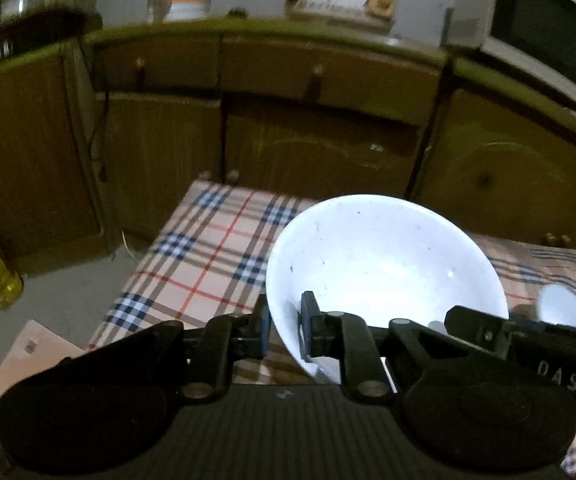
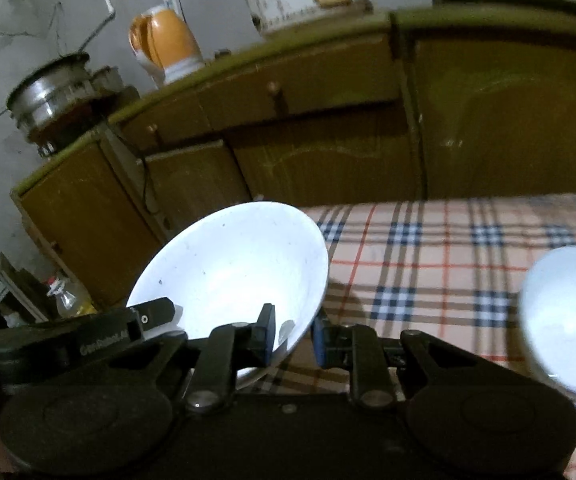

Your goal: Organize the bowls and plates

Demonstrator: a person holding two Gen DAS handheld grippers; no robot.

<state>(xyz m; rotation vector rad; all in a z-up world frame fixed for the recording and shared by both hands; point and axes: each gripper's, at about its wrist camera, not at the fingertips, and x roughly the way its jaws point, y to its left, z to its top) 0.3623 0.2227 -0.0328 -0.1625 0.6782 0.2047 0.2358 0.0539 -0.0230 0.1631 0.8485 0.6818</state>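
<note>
Left gripper (image 1: 285, 334), right gripper (image 2: 294, 340) clamp white bowl (image 1: 380, 264) rim (opposite sides).

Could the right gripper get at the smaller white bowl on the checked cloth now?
Probably not yet: the right gripper is shut on the big white bowl's rim. The smaller bowl sits unobstructed to its right.
</note>
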